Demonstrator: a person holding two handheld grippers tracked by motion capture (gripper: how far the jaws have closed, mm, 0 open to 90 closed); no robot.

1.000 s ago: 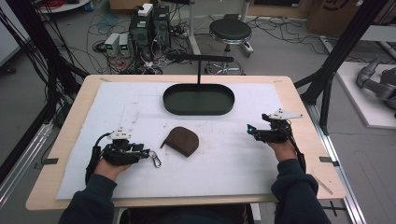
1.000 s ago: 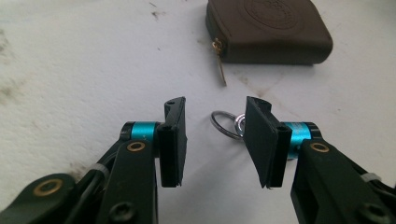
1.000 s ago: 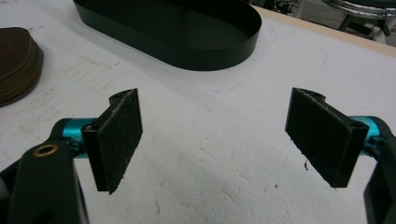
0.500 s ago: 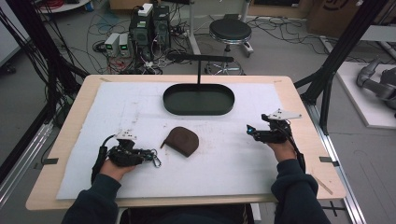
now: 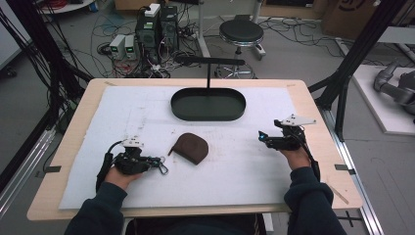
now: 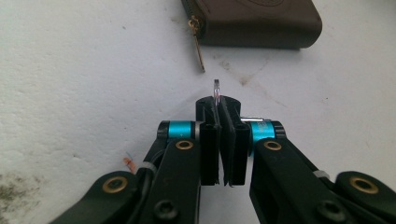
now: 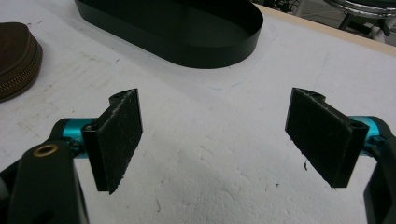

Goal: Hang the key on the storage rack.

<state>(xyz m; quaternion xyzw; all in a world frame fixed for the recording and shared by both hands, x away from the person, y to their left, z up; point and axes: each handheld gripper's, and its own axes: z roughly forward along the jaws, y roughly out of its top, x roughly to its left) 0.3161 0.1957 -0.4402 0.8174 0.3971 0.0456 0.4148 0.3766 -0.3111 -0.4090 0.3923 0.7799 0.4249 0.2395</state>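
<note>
The left gripper [image 6: 219, 109], jaws clamped on a small metal ring [image 6: 216, 88], sits just short of the brown zip pouch [image 6: 254, 21]; the right gripper [image 7: 217, 135] gapes empty, farther off.

A brown zip pouch [image 5: 190, 147] lies near the middle of the white mat [image 5: 244, 166] that covers the wooden table [image 5: 313, 107], with a black oval tray [image 5: 208, 104] farther back, well apart from it. The left gripper [image 5: 159, 166] rests on the mat just left of the pouch, its tip pointing toward it, while the right gripper [image 5: 264, 138] sits well off to the right, pointing left
</note>
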